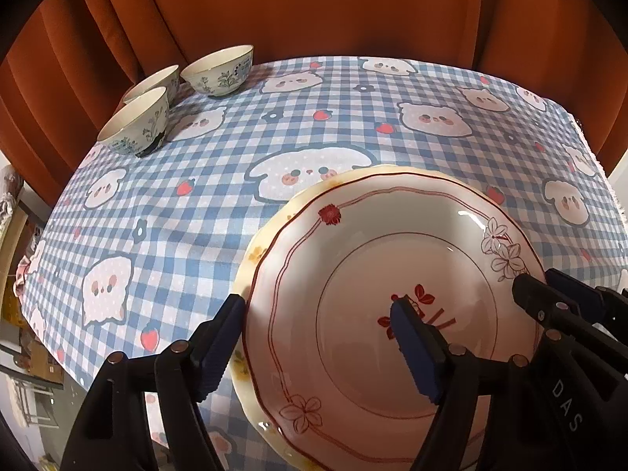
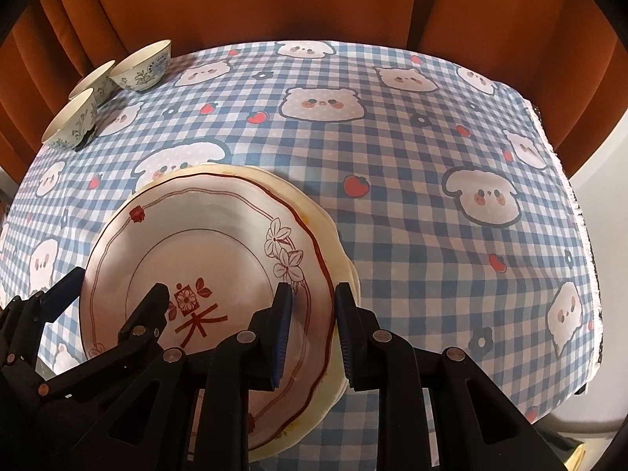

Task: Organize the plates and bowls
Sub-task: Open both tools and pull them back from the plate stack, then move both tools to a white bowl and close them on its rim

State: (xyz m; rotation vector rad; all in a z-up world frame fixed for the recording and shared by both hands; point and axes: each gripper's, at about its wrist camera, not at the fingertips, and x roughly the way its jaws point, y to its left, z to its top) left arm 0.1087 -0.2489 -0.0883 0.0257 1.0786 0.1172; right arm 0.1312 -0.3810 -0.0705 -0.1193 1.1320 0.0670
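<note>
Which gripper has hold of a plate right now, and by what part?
The right gripper pinches the right rim of the red-trimmed plate, possibly with the yellow plate beneath. The left gripper stands open astride the left rim, gripping nothing.

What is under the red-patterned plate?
The red-patterned plate sits on a pale yellow plate, of which only the rim shows around it. The rest, and any further plate beneath, is covered.
</note>
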